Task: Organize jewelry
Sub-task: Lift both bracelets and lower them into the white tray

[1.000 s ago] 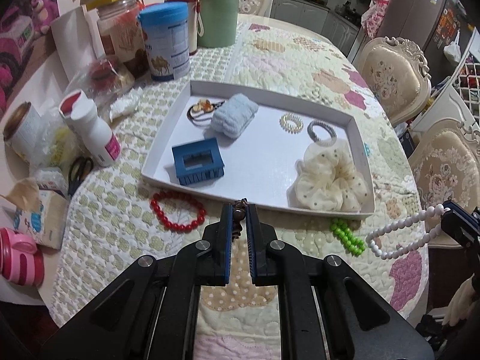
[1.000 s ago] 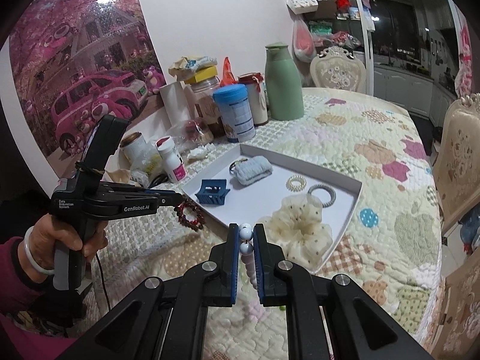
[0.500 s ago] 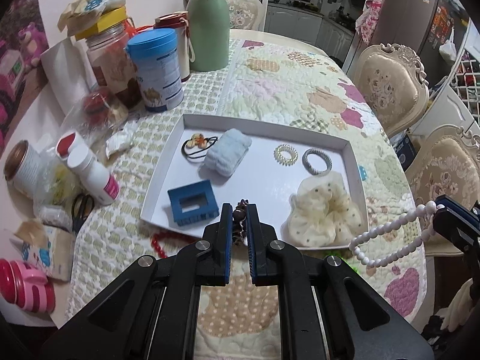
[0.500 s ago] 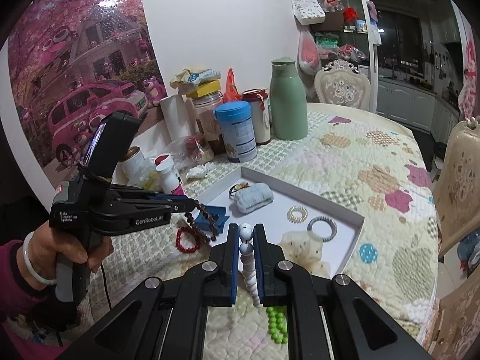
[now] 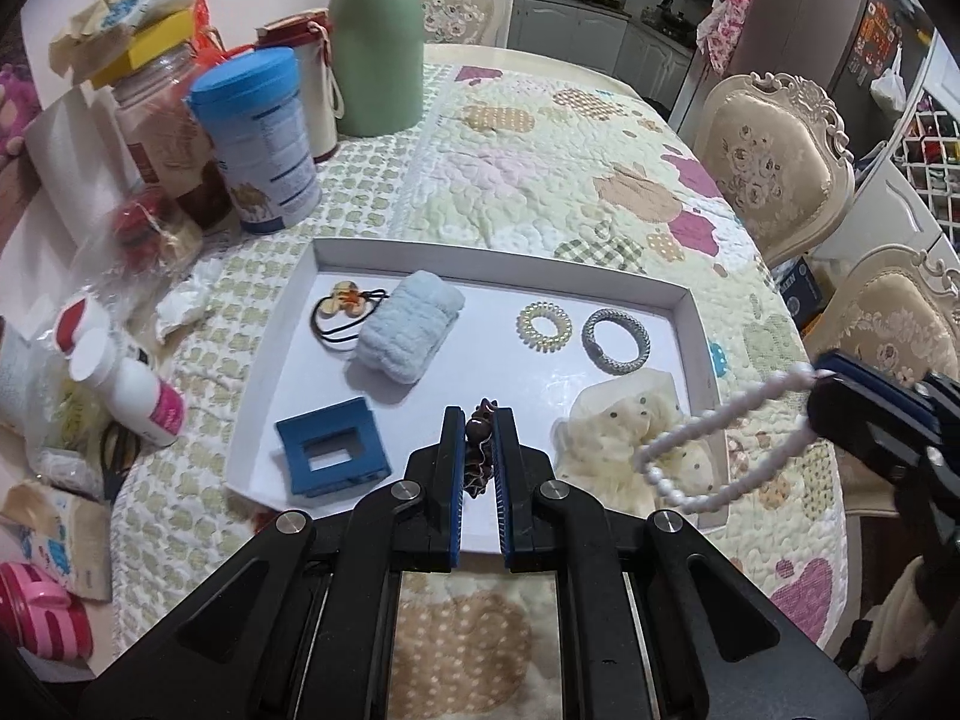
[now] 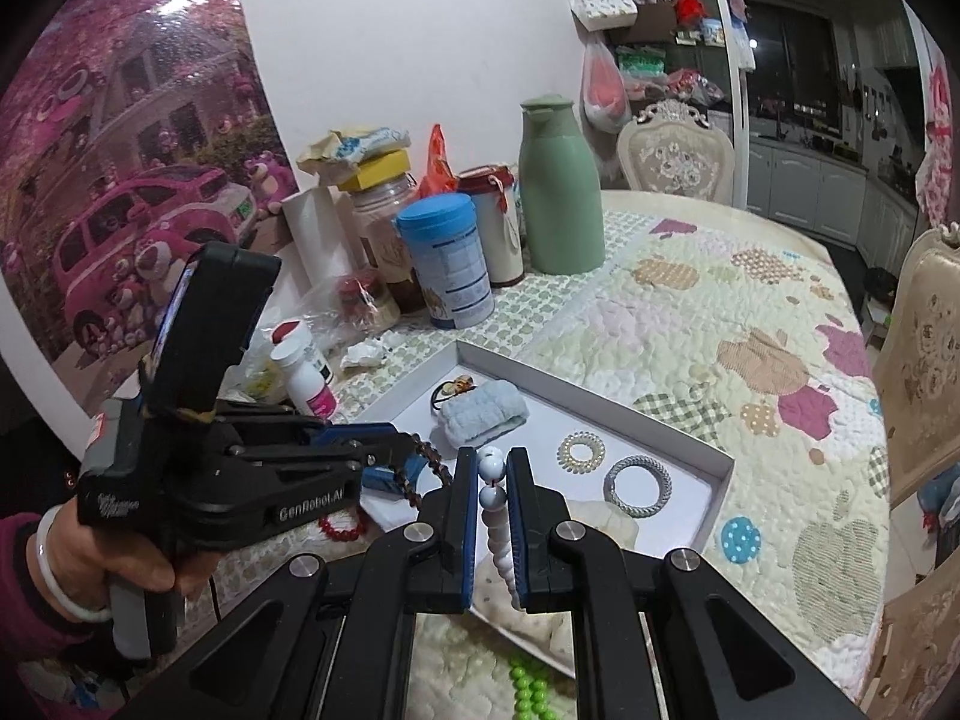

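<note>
White tray (image 5: 288,324) on quilted table. Left gripper (image 5: 478,426), angled steeply down over tray's near edge, clamped on dark brown bead bracelet (image 5: 480,420); hand (image 6: 129,546) wrapped around its grip. Right gripper (image 6: 493,468), tilted down, pinching white bead bracelet (image 5: 714,438) above cream scrunchie (image 5: 606,426)

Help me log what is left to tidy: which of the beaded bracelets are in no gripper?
The red bracelet and the green bracelet lie on the quilt outside the tray. The brown and white ones are gripped.
</note>
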### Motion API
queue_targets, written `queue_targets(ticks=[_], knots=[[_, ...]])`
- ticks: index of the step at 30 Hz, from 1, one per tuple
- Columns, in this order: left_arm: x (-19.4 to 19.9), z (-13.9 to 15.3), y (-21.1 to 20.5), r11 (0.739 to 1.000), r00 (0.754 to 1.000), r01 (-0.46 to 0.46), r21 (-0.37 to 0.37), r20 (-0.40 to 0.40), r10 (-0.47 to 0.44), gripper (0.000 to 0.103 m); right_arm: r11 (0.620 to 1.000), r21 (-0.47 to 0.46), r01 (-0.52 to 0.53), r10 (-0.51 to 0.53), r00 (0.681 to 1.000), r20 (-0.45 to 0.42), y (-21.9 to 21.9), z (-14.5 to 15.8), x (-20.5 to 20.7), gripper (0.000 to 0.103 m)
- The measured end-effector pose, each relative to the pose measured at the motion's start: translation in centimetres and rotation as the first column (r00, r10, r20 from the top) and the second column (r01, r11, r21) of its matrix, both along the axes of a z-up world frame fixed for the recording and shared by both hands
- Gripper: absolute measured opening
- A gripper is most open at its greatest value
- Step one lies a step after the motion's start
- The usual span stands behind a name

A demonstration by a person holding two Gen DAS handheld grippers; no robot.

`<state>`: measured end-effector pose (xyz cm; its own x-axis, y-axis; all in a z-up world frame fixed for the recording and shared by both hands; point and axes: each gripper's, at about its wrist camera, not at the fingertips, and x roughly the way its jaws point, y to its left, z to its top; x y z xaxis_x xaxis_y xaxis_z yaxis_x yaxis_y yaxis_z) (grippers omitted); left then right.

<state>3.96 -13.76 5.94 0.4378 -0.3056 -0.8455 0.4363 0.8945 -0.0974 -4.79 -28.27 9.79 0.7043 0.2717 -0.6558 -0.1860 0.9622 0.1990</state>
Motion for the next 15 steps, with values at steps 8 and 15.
queue_targets(ticks=[8,15], knots=[[2.1,-3.0,-0.9,1.0,0.997,-0.009,-0.013,-0.071,0.008,0.007,1.0,0.022,-0.012,0.014,0.998,-0.059,0.8,-2.6,4.6,0.009],[4.2,-6.3,1.2,0.998,0.99,-0.054,0.026,-0.128,0.057,0.007,0.997,0.039,-0.063,0.067,0.99,-0.122,2.0,-5.4,9.0,0.009]])
